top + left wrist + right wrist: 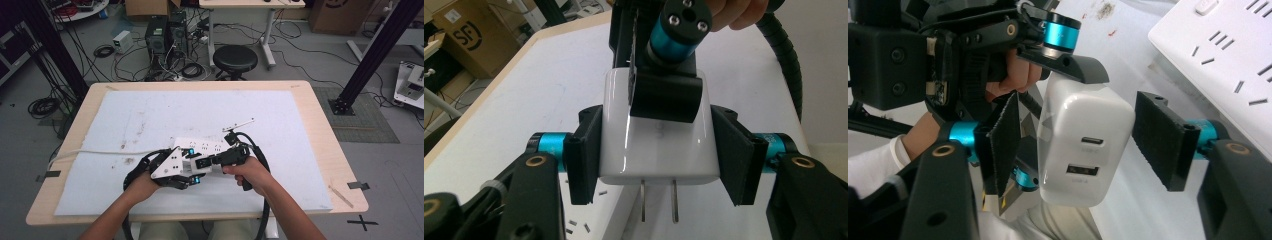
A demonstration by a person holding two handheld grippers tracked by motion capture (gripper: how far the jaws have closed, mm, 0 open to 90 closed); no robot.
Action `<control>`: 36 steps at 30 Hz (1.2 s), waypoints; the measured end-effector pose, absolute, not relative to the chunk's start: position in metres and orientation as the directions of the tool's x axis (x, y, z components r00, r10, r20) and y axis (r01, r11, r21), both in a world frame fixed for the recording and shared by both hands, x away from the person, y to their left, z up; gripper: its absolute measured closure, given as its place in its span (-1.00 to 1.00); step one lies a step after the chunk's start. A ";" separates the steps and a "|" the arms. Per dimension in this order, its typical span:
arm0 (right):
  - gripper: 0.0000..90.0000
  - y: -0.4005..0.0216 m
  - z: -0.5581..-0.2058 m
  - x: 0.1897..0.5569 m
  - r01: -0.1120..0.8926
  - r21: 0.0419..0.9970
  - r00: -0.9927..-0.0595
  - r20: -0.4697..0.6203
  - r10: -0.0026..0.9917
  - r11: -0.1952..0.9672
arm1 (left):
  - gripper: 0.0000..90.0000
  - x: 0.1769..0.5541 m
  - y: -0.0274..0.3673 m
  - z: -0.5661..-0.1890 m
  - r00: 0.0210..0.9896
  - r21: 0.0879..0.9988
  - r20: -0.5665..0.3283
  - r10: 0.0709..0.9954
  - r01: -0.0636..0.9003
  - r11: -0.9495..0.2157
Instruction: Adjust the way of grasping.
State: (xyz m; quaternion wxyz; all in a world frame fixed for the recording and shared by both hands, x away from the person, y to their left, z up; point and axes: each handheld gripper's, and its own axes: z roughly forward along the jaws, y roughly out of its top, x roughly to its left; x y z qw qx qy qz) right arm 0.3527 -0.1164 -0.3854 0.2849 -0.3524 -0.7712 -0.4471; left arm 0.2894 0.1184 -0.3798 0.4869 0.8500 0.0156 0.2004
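Observation:
A white plug-in charger [656, 145] with two metal prongs is clamped by its sides in my left gripper [659, 162], which is shut on it. In the right gripper view its end with two ports [1088, 150] faces the camera. My right gripper [1080, 145] straddles the charger, with a gap between each pad and the casing, so it is open. One of the right gripper's fingers [666, 97] lies across the charger's face. In the high view both grippers [196, 169] meet near the table's front, just in front of a white power strip [205, 146].
The power strip [1228, 55] lies on a pale mat [150, 115] that covers the wooden table [325, 150], and its white cord [90, 151] runs off to the left edge. A black stool [235, 59], computer towers and floor cables stand beyond the far edge.

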 end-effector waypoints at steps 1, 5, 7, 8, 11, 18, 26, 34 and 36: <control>-0.10 -0.116 -0.385 0.352 0.806 0.476 -0.578 0.763 0.290 0.353 | -0.06 0.290 0.118 -0.380 0.919 0.834 0.327 0.222 -0.170 -0.525; 0.03 -0.115 -0.389 0.352 0.815 0.457 -0.558 0.783 0.275 0.356 | -0.06 0.290 0.118 -0.380 0.920 0.833 0.326 0.220 -0.169 -0.526; 0.03 -0.113 -0.392 0.352 0.819 0.450 -0.552 0.787 0.277 0.356 | -0.06 0.289 0.118 -0.380 0.920 0.834 0.325 0.219 -0.170 -0.525; 0.06 -0.113 -0.393 0.352 0.822 0.445 -0.548 0.788 0.282 0.354 | -0.06 0.289 0.117 -0.380 0.919 0.832 0.329 0.218 -0.173 -0.527; 0.25 -0.113 -0.394 0.352 0.825 0.445 -0.542 0.798 0.265 0.348 | -0.06 0.289 0.117 -0.381 0.919 0.829 0.331 0.214 -0.175 -0.530; 0.36 -0.115 -0.394 0.353 0.831 0.432 -0.531 0.802 0.272 0.349 | -0.09 0.291 0.117 -0.383 0.927 0.843 0.305 0.218 -0.156 -0.514; 0.39 -0.129 -0.391 0.354 0.803 0.485 -0.586 0.749 0.310 0.345 | -0.52 0.293 0.131 -0.396 0.931 0.875 0.210 0.298 -0.043 -0.482; 0.40 -0.144 -0.383 0.350 0.751 0.565 -0.660 0.653 0.370 0.341 | -0.52 0.298 0.161 -0.403 0.891 0.927 0.097 0.444 0.082 -0.366; 0.40 -0.147 -0.382 0.348 0.737 0.586 -0.675 0.628 0.386 0.336 | -0.52 0.299 0.167 -0.403 0.874 0.933 0.082 0.479 0.101 -0.345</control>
